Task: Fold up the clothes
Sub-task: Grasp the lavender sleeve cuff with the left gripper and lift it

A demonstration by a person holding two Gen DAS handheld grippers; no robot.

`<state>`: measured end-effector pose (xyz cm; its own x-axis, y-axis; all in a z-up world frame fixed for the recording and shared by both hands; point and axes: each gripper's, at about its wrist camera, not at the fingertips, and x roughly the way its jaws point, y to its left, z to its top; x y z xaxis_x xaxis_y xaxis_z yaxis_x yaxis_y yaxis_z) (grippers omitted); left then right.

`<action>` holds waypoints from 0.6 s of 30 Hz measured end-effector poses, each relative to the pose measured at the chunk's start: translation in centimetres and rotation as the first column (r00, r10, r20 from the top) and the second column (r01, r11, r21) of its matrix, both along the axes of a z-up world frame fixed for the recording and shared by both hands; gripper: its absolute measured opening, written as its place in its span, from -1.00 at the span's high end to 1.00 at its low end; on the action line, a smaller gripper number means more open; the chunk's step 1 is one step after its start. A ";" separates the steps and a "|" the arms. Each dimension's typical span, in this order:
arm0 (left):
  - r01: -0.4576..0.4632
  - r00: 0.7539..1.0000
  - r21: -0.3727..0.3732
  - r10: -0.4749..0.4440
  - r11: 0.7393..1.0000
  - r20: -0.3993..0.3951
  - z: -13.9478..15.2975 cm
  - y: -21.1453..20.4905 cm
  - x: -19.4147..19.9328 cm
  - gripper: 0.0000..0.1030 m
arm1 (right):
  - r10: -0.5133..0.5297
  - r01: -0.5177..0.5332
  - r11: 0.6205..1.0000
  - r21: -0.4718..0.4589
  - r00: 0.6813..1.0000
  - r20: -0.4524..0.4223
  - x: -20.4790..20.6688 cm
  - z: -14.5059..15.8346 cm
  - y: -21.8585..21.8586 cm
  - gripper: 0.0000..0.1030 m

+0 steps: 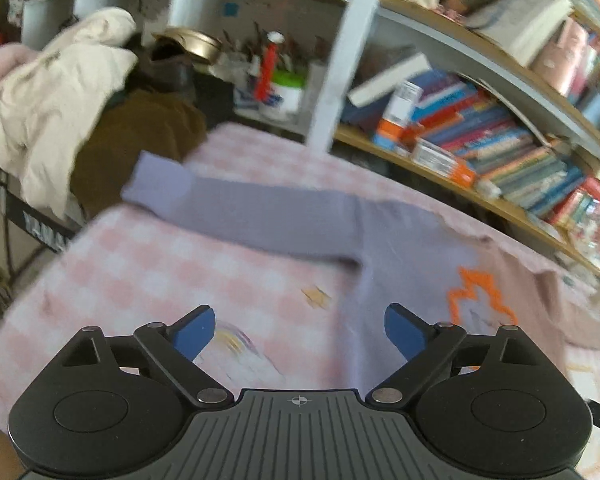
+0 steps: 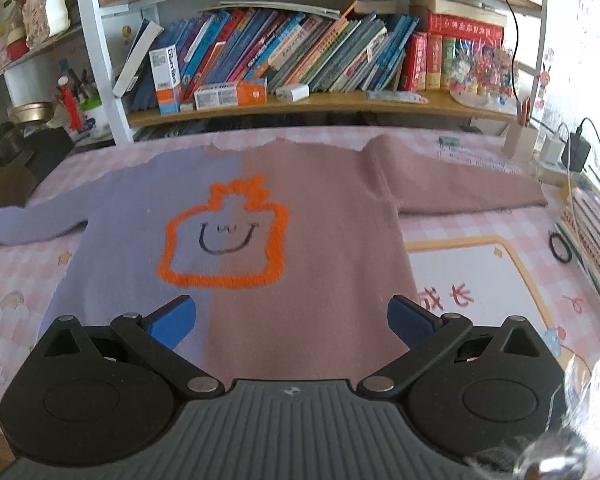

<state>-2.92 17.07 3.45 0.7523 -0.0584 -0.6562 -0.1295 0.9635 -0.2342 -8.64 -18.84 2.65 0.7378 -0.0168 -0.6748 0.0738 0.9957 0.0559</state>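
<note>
A two-tone sweater (image 2: pixel 300 240), lilac on its left half and dusty pink on its right, lies flat on the pink checked tablecloth (image 2: pixel 480 280) with an orange smiley outline on the chest. Both sleeves are spread out sideways. In the left wrist view the lilac sleeve (image 1: pixel 240 208) stretches to the left. My left gripper (image 1: pixel 299 332) is open and empty above the sweater's lilac side edge. My right gripper (image 2: pixel 291 320) is open and empty above the sweater's lower hem.
A bookshelf full of books (image 2: pixel 300 56) runs along the table's far side. A heap of cream and brown clothes (image 1: pixel 60 112) lies beyond the table's left end. Chargers and cables (image 2: pixel 572 148) sit at the right edge, with a black hair tie (image 2: pixel 560 246).
</note>
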 end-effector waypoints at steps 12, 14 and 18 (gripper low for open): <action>-0.134 0.990 0.000 0.134 0.991 0.052 -1.7 8.2 8.6 -0.63 | -0.040 0.038 0.998 -0.045 0.999 -0.037 1.7 0.1 2.6 -1.00; -0.171 0.984 -0.032 0.172 0.985 0.042 -2.6 9.6 9.7 -0.30 | -0.049 0.046 0.997 -0.055 0.998 -0.046 1.7 0.1 2.9 -1.00; -0.256 0.966 -0.114 0.258 0.960 -0.004 -4.5 12.1 11.2 0.09 | -0.076 0.071 0.995 -0.070 0.995 -0.072 1.8 -0.1 3.2 -1.00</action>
<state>8.26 29.17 -1.07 0.7588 0.0648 -0.6481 -0.3661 0.8655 -0.3420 -6.85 -15.63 2.52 0.6806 -0.1162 -0.7234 0.1484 0.9887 -0.0192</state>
